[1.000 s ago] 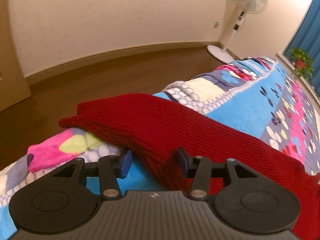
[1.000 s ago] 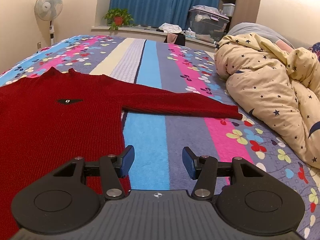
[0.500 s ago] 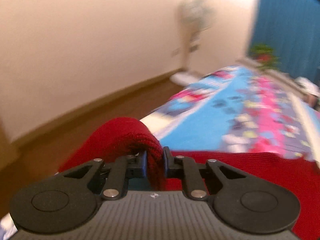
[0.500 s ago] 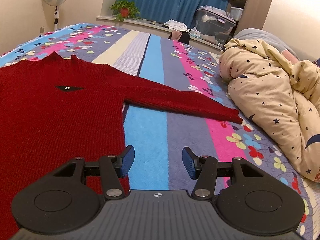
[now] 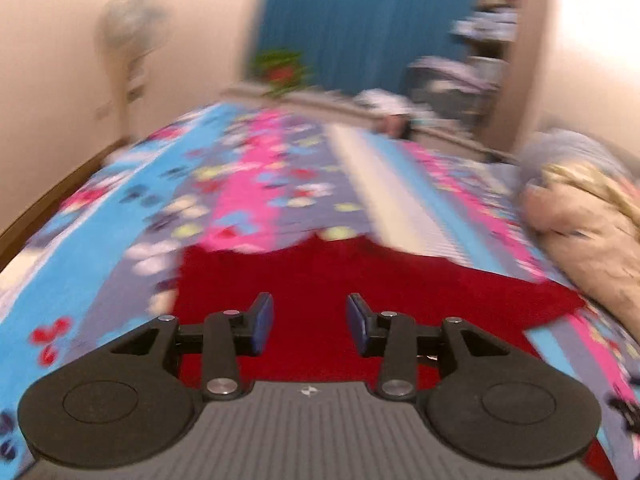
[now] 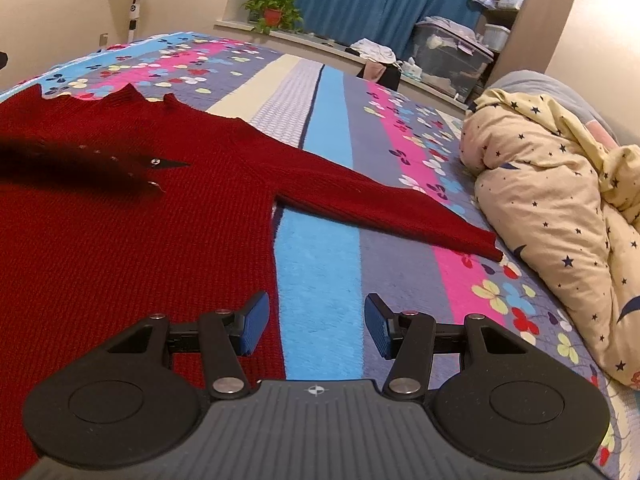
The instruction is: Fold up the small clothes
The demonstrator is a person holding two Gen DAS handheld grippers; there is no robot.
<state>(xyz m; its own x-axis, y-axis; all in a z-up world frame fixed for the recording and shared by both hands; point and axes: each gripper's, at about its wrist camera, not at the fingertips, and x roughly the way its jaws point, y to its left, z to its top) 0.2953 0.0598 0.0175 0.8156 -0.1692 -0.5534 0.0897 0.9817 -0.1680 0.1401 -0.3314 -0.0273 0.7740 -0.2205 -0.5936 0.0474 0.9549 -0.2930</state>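
Released now, the red sweater lies flat on the bed. Both my left gripper and right gripper hold their jaws open, empty.

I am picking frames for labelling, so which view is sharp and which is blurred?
Left wrist view: motion-blurred throughout, only the left gripper crisp. Right wrist view: sharp on the red knitted sweater and right gripper, apart from a dark blurred streak at left.

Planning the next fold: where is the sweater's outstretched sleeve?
In the right wrist view, the sleeve lies flat on the striped blanket, its cuff beside the star-print duvet.
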